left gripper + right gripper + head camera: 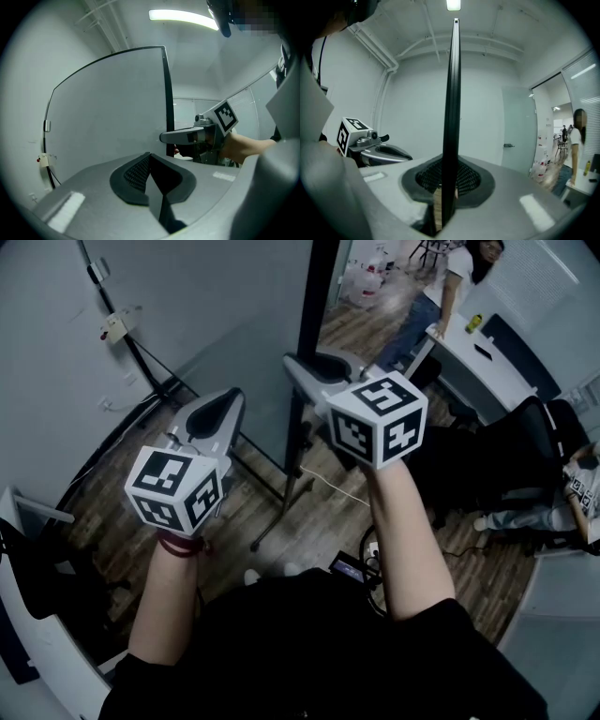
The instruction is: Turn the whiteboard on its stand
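The whiteboard (206, 306) is a big grey panel with a black frame, standing upright on its stand ahead of me. My right gripper (298, 367) is shut on the board's right-hand edge. In the right gripper view the black frame (452, 93) runs edge-on between the two pads (468, 180). My left gripper (220, 413) hangs a little to the left, in front of the board's face (108, 112). Its jaws stand slightly apart with nothing between them (152, 180). Each gripper shows in the other's view: the right gripper (187, 136) and the left gripper (375, 152).
The stand's dark legs (281, 493) spread over the wooden floor below the board. A person (441, 296) stands at a white desk (487, 362) at the back right. A black office chair (506, 465) and a seated person (581, 493) are at the right. A wall socket (114, 326) with cables is at the left.
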Motion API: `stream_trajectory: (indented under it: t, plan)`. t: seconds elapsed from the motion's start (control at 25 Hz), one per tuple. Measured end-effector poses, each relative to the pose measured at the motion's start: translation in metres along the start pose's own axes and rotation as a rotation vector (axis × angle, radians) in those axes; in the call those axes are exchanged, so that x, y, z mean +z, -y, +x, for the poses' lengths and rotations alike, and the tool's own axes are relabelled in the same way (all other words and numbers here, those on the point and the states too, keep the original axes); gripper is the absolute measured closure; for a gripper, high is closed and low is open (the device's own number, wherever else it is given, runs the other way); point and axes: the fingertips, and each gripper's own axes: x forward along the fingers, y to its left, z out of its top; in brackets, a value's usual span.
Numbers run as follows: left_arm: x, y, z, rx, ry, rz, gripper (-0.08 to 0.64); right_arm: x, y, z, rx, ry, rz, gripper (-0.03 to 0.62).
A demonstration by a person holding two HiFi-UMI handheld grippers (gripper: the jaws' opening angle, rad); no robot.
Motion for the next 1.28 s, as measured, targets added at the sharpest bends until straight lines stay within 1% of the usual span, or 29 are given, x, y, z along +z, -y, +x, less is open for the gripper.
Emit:
stream_trajectory:
  t: [0.16,0.28,0.4,0.72,1.04,1.28]
  plan:
    - [0.001,0.009,-0.005,0.004,0.002,-0.01,0.558,0.001,-0.022,-0.016,0.035,0.007,-0.005,0.531]
    - [0.001,0.008,-0.01,0.008,0.013,-0.012,0.558,0.0,-0.038,-0.022,0.041,0.004,-0.012,0.528]
    - [-0.002,0.003,-0.02,0.024,0.004,-0.005,0.558,0.0,-0.058,-0.024,0.05,0.007,0.002,0.528]
    - [-0.007,-0.01,-0.032,0.054,0.01,-0.053,0.558,0.005,-0.104,-0.037,0.018,0.03,-0.002,0.528]
    - [-0.007,-0.024,-0.035,0.072,0.014,-0.062,0.558,0.005,-0.104,-0.032,-0.004,0.016,0.01,0.529]
    - [-0.012,-0.026,-0.038,0.072,0.01,-0.064,0.558,0.007,-0.101,-0.013,-0.005,0.022,0.001,0.529]
